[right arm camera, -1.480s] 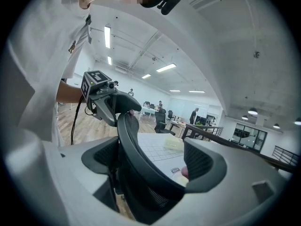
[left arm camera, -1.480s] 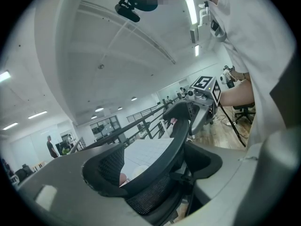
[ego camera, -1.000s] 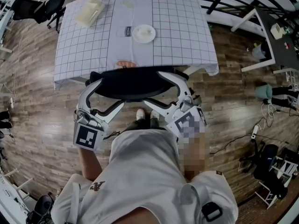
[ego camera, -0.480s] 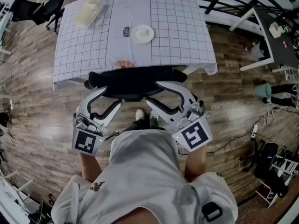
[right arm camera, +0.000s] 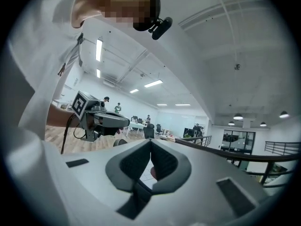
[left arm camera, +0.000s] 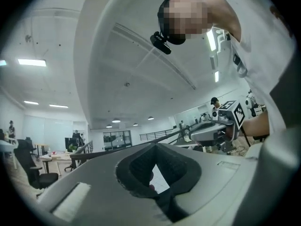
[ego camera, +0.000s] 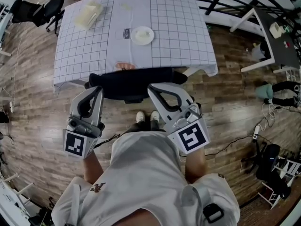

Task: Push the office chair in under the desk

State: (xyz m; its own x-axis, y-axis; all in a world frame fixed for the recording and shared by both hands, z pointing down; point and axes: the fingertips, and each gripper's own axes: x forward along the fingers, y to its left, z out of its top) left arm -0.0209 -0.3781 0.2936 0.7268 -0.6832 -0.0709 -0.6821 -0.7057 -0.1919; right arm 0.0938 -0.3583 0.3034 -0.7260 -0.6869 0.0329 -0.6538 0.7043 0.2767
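Note:
The black office chair (ego camera: 136, 81) stands at the near edge of the desk (ego camera: 84, 55), which wears a white grid-patterned cloth; only the chair's curved backrest shows. My left gripper (ego camera: 97, 89) is shut and empty, its tips beside the backrest's left end. My right gripper (ego camera: 152, 88) is also shut and empty, tips at the backrest's near edge. Whether either one touches the chair I cannot tell. Both gripper views look up at the ceiling past closed jaws: left gripper (left arm camera: 155, 145), right gripper (right arm camera: 150, 141).
On the desk sit a white plate (ego camera: 143, 35), a cream box (ego camera: 88, 14) and a small dark card (ego camera: 127, 31). The person's feet (ego camera: 146, 117) stand just behind the chair. Another black chair (ego camera: 37, 8) is at far left, a second desk (ego camera: 277, 36) and floor cables (ego camera: 263, 126) at right.
Both grippers' jaws have gone from wide open against the backrest to fully shut. The left gripper has shifted slightly left and toward me.

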